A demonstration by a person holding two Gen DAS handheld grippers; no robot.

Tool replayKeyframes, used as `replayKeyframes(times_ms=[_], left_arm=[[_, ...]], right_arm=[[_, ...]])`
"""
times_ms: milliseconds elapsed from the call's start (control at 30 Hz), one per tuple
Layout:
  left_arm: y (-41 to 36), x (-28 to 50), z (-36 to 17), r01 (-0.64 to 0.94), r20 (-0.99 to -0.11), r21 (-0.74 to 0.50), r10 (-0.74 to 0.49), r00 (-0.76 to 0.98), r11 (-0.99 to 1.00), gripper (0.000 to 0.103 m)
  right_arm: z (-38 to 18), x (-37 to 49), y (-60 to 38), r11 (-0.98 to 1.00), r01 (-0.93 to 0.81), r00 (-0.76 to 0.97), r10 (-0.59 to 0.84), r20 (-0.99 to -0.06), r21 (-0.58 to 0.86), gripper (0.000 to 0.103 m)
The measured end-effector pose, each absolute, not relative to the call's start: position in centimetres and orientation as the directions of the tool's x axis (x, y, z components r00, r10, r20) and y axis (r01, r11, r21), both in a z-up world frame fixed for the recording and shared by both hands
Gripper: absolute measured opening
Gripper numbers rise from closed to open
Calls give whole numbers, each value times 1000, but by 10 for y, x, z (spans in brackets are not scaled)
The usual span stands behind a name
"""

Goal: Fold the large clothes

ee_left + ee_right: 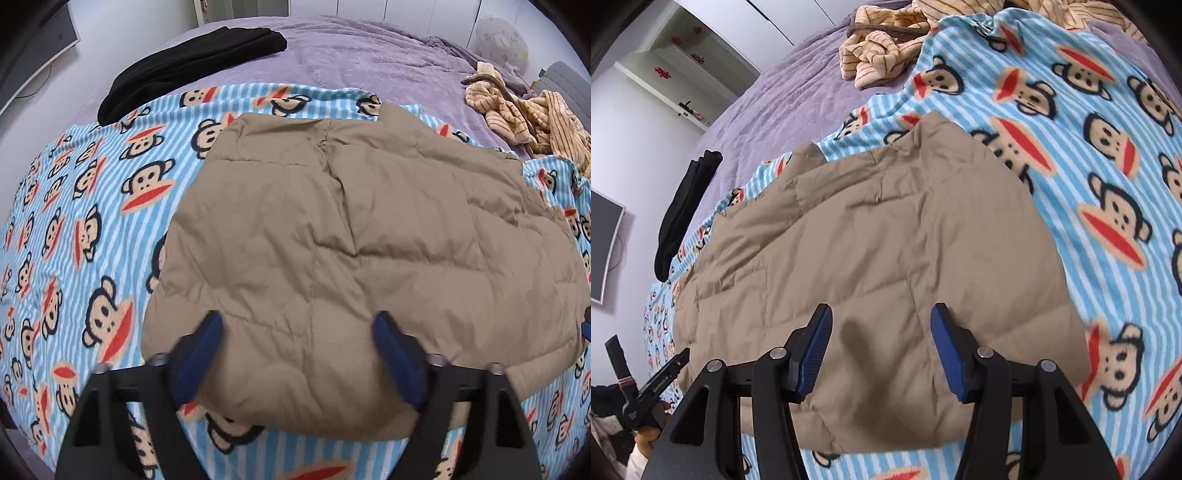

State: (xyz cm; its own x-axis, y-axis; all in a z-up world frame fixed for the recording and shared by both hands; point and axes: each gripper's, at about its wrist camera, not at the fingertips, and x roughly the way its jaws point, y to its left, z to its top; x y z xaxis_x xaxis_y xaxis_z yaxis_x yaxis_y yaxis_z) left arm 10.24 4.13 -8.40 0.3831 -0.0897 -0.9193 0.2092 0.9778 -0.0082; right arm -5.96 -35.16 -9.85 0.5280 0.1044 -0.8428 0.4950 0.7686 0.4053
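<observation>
**Now, a puffy coat to fold**

Here my tan puffy coat (351,236) lies flat on the monkey blanket (74,229), which covers the near part of the bed (351,55). Everything else I place from the coat. A black folded cloth (192,62) sits beyond the coat's far left corner, well apart from it. A striped tan heap (524,114) sits beyond its far right corner.

My left gripper (299,332) hangs over the coat's near edge, spread wide, with nothing in it. My right gripper (881,325) hangs over the near edge too, also spread wide and holding nothing.

I think the coat is light and soft, full of fluff. It looks smooth, so it may slip. It will likely puff back up when I bend it. I would pinch the near hem at both corners, where the cloth is thin and stitched. Grabbing the fat middle would only squash air. Then I would press each fold down so it lies flat.
</observation>
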Motion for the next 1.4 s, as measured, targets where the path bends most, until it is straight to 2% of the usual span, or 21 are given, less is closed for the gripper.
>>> replayKeyframes(times_ms=[33,467,533,833,867,933,1133,1200,1400], left_arm=[[45,96,-81,200,-911,-4,-86,403,980,103],[53,62,-88,190,-933,-1,-69,352,982,103],[54,63,-90,181,-937,-8,-71,341,983,103],[61,70,-98,148,-946,-91,-132,296,985,103],[63,70,-98,142,-946,-102,-140,293,985,103],[67,71,-100,118,-947,-88,-119,298,989,103],[78,76,-106,82,-948,-88,-109,299,993,103],[81,77,-108,86,-948,-125,-144,283,988,103],[106,76,-108,37,-884,-399,-395,250,916,103]], right_arm=[[-99,-68,-347,767,494,525,111,-844,409,69],[-120,-124,-324,686,561,484,181,-856,463,70],[-121,-126,-323,676,562,490,191,-850,476,81],[-131,-117,-321,621,564,521,244,-818,544,85],[-132,-116,-321,619,563,522,247,-816,548,87],[-134,-115,-322,610,562,528,254,-810,558,103],[-141,-116,-328,571,579,540,266,-799,581,103],[-143,-117,-330,554,587,545,269,-794,591,103],[-149,-118,-335,514,595,566,276,-776,617,103]])
